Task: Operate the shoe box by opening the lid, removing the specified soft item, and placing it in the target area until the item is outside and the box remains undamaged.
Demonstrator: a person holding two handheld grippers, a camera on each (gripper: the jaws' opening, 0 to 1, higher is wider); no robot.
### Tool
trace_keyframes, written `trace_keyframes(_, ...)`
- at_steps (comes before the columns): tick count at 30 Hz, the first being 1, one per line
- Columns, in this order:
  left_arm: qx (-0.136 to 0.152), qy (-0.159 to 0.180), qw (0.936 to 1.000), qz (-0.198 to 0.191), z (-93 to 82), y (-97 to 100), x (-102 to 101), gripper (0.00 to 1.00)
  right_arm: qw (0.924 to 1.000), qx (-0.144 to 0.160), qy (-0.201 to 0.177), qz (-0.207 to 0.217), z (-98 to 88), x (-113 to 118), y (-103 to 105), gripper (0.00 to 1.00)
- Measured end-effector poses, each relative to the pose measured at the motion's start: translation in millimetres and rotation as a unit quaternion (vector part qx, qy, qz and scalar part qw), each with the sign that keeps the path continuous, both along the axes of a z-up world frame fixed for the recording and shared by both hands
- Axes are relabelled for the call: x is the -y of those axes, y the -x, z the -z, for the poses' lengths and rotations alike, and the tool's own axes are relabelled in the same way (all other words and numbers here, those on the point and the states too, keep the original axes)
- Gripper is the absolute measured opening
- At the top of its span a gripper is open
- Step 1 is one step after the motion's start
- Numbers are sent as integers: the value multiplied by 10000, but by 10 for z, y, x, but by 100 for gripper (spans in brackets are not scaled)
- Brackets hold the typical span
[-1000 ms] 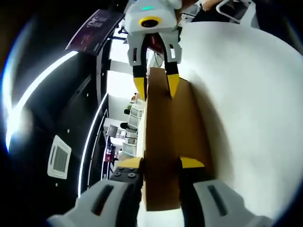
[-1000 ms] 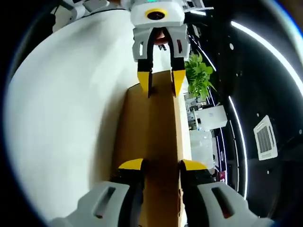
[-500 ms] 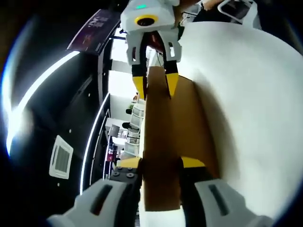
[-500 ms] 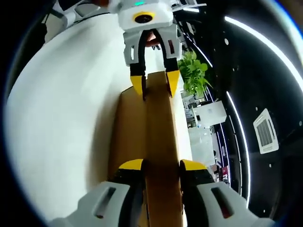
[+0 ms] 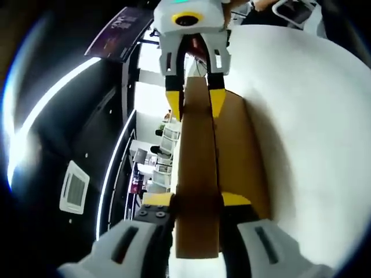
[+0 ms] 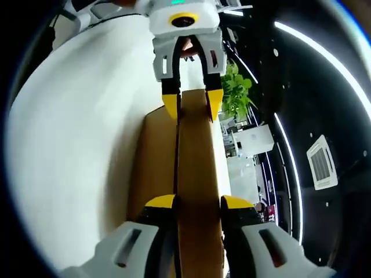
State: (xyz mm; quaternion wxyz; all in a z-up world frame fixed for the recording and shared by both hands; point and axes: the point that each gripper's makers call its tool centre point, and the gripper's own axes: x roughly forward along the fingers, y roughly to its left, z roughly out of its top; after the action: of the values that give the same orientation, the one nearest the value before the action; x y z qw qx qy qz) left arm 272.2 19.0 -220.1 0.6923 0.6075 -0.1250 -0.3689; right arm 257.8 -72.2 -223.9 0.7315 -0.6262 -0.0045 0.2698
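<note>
I see a brown cardboard shoe box on a white table. Its lid (image 5: pixel 197 168) runs as a long strip between both grippers. In the left gripper view my left gripper (image 5: pixel 197 200) is shut on the near end of the lid, and the right gripper (image 5: pixel 195 103) grips the far end. The box body (image 5: pixel 246 156) lies to the lid's right, lower down. In the right gripper view my right gripper (image 6: pixel 197 201) clamps the near end of the lid (image 6: pixel 196 156), the left gripper (image 6: pixel 191 103) holds the far end, and the box body (image 6: pixel 152 156) lies to the left. The box's inside is hidden.
The round white table (image 5: pixel 313 116) spreads wide beside the box, also seen as table (image 6: pixel 75 133). Beyond its edge are a green plant (image 6: pixel 239 87), white cabinets and a dark ceiling with light strips. A person's hand shows behind the far gripper.
The lid has come up off the box body and now appears edge-on as a narrower strip. Both grippers stay clamped on its ends.
</note>
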Motion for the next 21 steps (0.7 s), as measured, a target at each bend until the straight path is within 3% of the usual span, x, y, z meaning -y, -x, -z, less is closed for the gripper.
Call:
trace_keyframes(14,-182,82,9998,9,-133,-53,-15,29,9997,-222,-113,2,-155,-10,-41,29)
trace_keyframes(21,-284,112,9995,-2,-205,-56,-1,29,9985,-543,-110,26,-221,2,-66,29)
